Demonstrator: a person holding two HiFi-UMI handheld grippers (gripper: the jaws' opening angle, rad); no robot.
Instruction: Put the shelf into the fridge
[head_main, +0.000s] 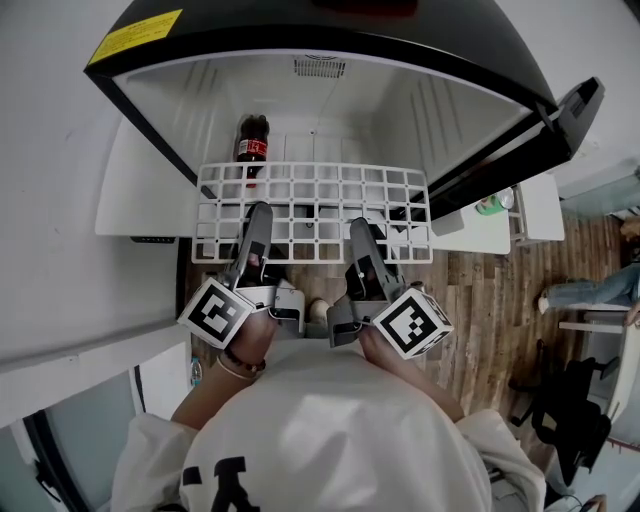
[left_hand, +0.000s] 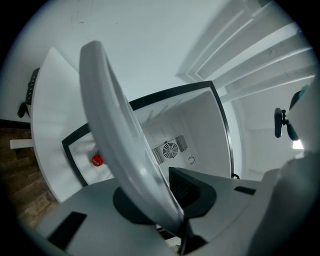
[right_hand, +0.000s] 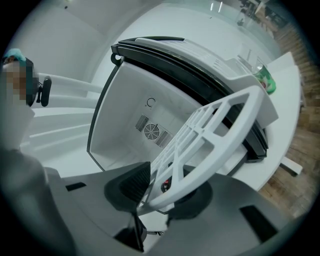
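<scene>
White grid shelf (head_main: 318, 208) is held flat at the mouth of the open fridge (head_main: 330, 110). Its far edge is at the opening and its near edge is out toward the person. Can't tell if it sits on any of the side-wall ridges (head_main: 432, 108). Left gripper (head_main: 258, 215) has its jaws clamped on the shelf's near rim, left of centre. In the left gripper view the rim runs between the jaws with the pads pressed on both sides. Right gripper (head_main: 360, 228) grips the same near rim, right of centre. In the right gripper view the rim and the first row of grid cells sit pinched between the dark pads. Both grippers point level into the fridge, side by side but apart. Marker cubes (head_main: 215, 312) are on their back ends, close to the person's white top (head_main: 330, 430). Left hand (head_main: 250, 338) wraps its gripper's handle, with a bracelet (head_main: 238, 366) at the wrist. The fridge has a black outer shell and a white interior, with a yellow sticker (head_main: 133, 37) on its top corner. A round fan vent (right_hand: 151, 131) is on the back wall. A cola bottle (head_main: 252, 145) with a red label stands upright inside at the back left, its base hidden behind the shelf's far edge. The door (head_main: 572, 112) is swung open to the right, with something green (head_main: 490, 203) on its inner side. Wooden floor (head_main: 500, 310) is visible to the right.
</scene>
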